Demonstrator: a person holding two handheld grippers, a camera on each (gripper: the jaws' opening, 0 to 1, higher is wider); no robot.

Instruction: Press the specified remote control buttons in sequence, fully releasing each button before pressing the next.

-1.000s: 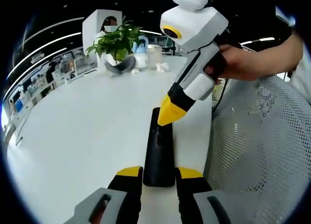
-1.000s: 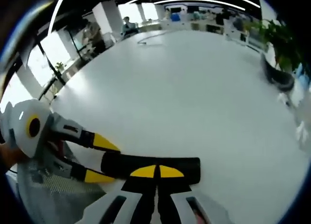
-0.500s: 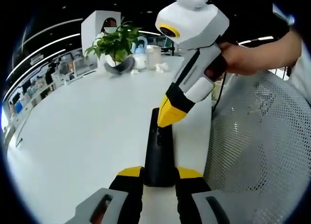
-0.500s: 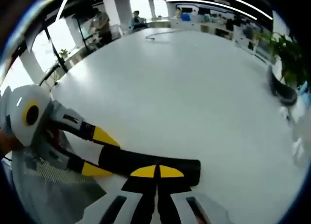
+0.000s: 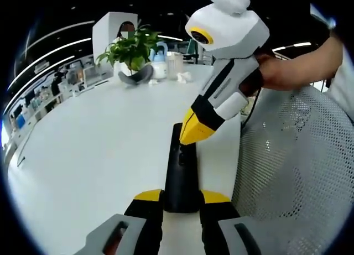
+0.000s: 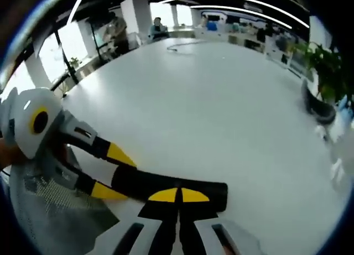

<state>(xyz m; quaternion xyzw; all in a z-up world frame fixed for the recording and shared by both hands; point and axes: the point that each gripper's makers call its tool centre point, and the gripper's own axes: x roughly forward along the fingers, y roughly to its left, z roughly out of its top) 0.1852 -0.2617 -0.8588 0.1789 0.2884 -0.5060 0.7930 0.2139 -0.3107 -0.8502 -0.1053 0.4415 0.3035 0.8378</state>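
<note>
the black remote control lies flat on the white table, close to the edge beside a mesh chair. the left gripper has its jaws clamped on the remote's near end. the right gripper has its jaws pressed together into one yellow tip, resting on the buttons near the remote's far end.

from here, a tip that lands off-centre could press the neighbouring button. pushing hard so far from the clamped end could tilt or slide the remote. lifting too little would leave the button half-pressed before the next one.
</note>
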